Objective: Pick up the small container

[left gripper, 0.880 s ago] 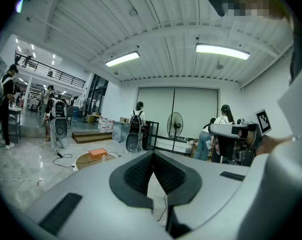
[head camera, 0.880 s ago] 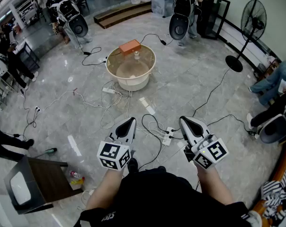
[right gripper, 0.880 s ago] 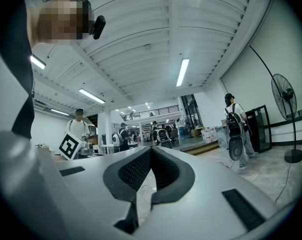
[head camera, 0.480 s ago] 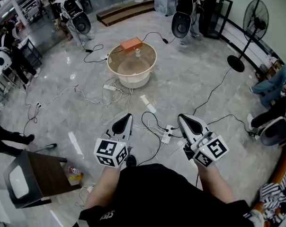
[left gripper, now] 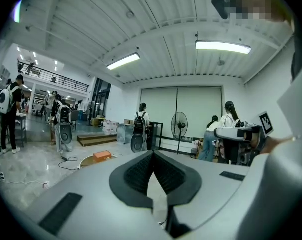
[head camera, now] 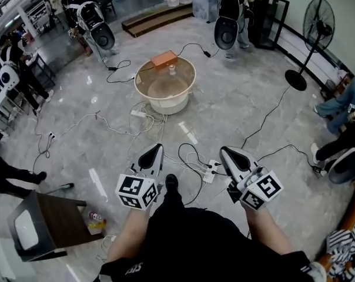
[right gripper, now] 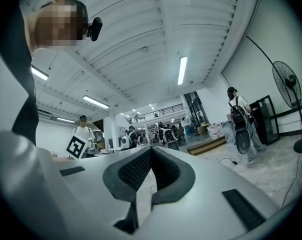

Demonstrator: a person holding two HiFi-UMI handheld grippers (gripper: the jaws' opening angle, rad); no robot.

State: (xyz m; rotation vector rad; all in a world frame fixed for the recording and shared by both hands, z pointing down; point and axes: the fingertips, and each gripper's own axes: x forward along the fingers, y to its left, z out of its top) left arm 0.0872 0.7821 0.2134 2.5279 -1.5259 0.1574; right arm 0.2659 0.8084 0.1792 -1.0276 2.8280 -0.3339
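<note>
Shoe [head camera: 171, 181] advanced; small container [head camera: 171, 70] well beyond jaws.

Orange rectangular box [head camera: 164, 59] is seen resting on the rim of a round beige tub [head camera: 166, 104]. White power strip [head camera: 211, 170] is laid on the grey marble floor [head camera: 242, 93]. Black pedestal fan [head camera: 317, 17] is stood upright, far right. Dark wooden stool [head camera: 60, 216] is placed lower left.
</note>
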